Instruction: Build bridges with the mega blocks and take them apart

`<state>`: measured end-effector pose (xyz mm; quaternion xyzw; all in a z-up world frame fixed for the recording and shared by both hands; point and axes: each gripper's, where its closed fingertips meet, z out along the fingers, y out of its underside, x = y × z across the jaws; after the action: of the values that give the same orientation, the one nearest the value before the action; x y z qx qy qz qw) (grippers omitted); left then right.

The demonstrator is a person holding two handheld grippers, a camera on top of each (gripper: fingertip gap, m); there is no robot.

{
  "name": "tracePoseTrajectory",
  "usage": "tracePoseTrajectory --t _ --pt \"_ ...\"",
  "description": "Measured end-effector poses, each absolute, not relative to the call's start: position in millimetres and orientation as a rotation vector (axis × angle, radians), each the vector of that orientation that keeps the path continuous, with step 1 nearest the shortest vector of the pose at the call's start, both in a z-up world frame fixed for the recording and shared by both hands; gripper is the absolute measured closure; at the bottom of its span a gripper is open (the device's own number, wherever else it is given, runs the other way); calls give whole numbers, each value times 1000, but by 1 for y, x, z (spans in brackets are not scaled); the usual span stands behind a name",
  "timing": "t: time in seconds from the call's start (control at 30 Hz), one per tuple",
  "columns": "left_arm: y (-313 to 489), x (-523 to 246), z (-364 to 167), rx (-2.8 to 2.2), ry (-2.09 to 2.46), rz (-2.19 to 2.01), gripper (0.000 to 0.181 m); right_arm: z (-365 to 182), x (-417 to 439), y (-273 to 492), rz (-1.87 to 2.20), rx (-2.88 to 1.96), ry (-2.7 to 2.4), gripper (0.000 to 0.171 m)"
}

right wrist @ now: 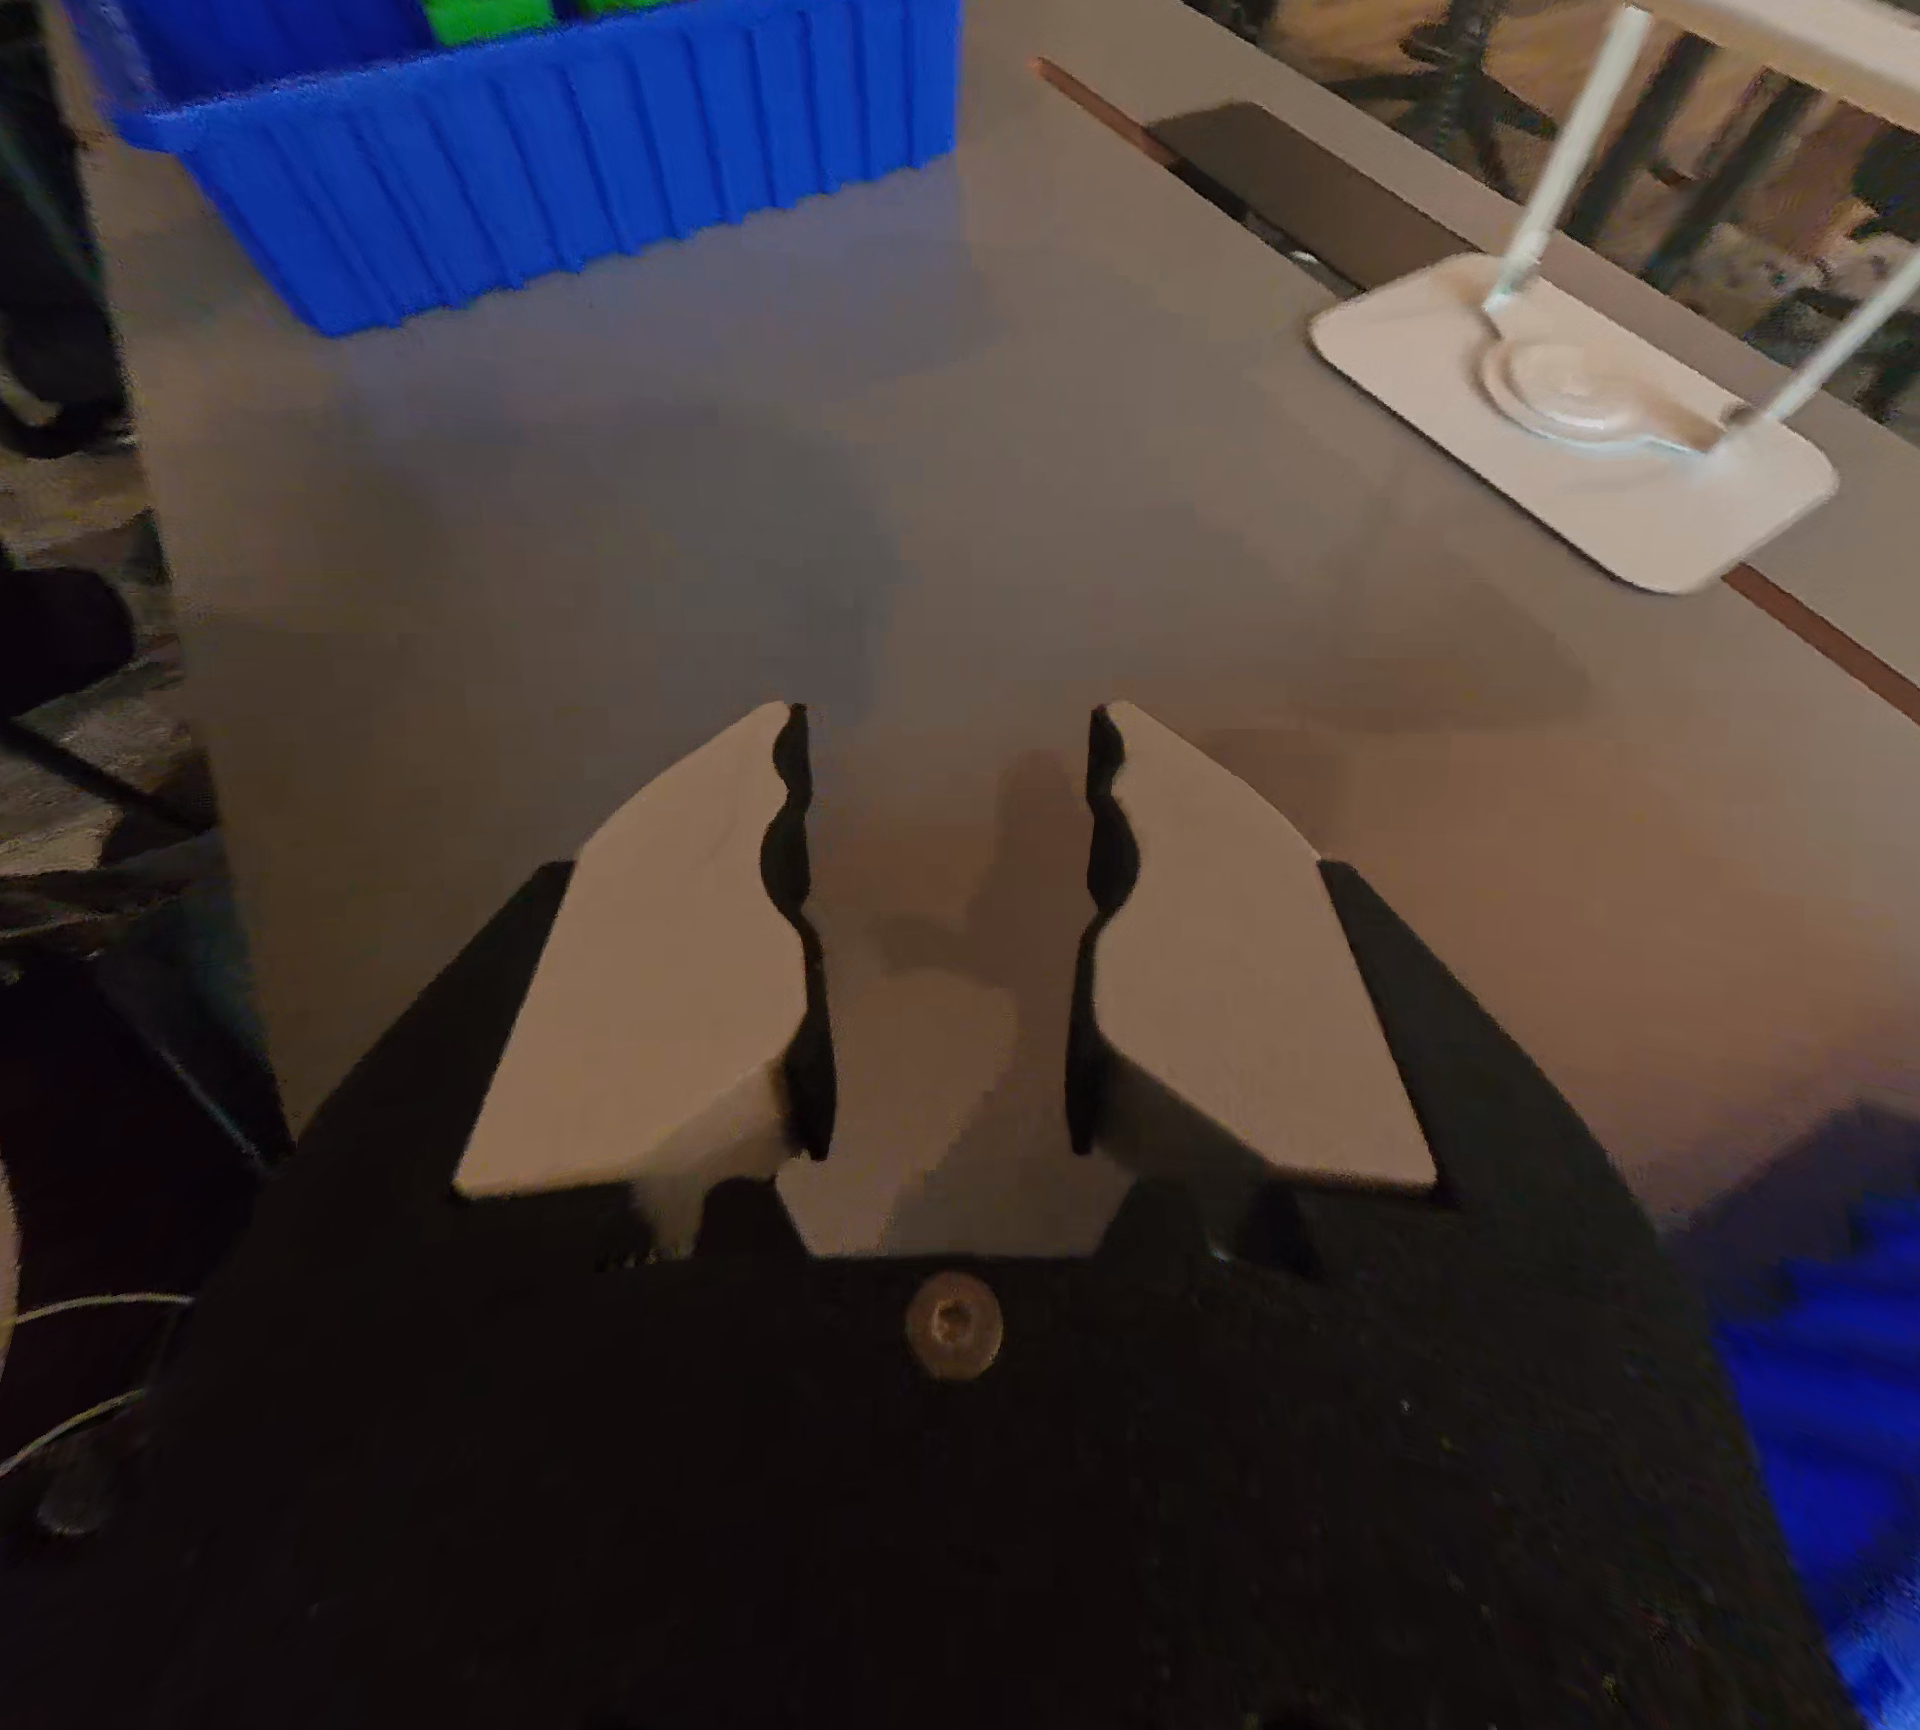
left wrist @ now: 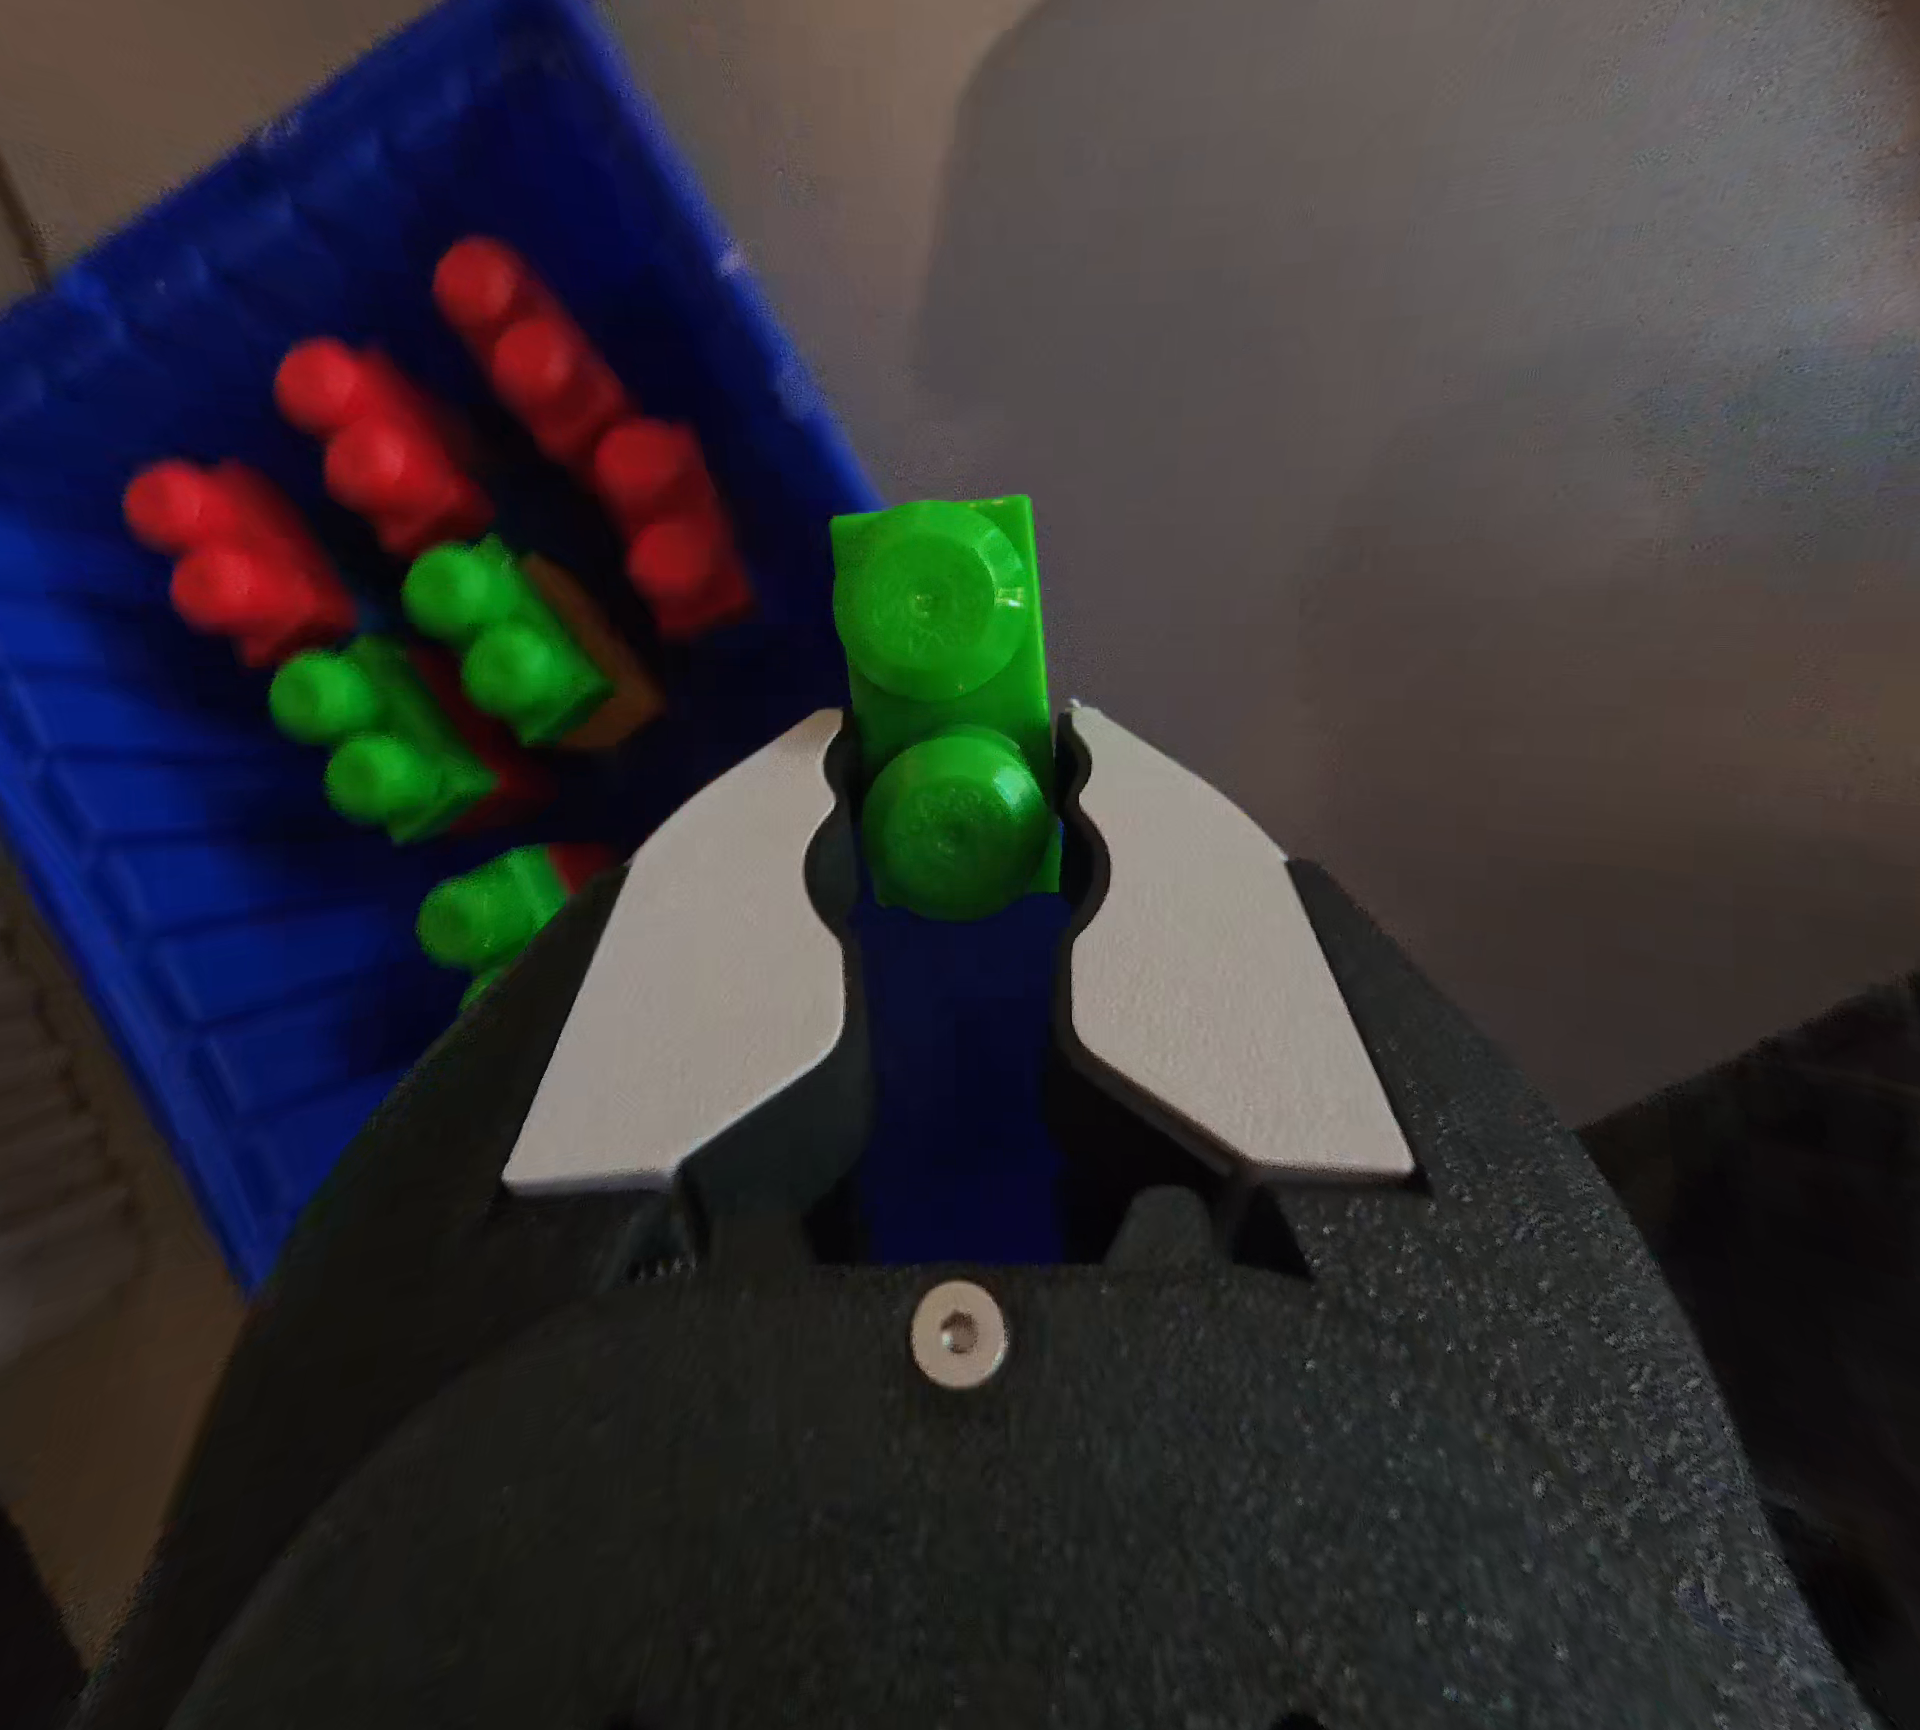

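- A green two-stud mega block [left wrist: 940, 693] is clamped between the left gripper [left wrist: 956, 735] fingers, above the grey table [left wrist: 1403, 433].
- Beside it, a blue bin [right wrist: 540, 132] holds red blocks [left wrist: 582, 423] and green blocks [left wrist: 488, 631].
- The right gripper [right wrist: 945, 735] hangs parted and empty over the table, near a white lamp base [right wrist: 1579, 423].

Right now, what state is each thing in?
Left gripper: shut on a green block, held above the bin's edge.
Right gripper: open, empty, over bare table.
Blue bin: on the table, holding red blocks and green blocks.
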<state>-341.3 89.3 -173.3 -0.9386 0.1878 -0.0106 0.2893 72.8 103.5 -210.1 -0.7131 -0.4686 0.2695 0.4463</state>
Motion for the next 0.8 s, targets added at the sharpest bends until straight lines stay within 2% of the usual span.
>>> tracePoseTrajectory --t 0.2,0.4,0.67,0.8 --pt "92 -230 -129 -2220 793 -304 146 -193 33 70 860 -1600 -1275 112" --pt "77 -131 -80 -1800 889 -703 146 -149 5 48 1082 -1419 -1216 107" --pt "60 -66 -52 -1444 893 -1030 146 -83 -13 55 1222 -1263 -1106 105" --pt "53 -50 -48 -1297 857 -1190 146 -67 -21 57 1305 -1219 -1112 108"
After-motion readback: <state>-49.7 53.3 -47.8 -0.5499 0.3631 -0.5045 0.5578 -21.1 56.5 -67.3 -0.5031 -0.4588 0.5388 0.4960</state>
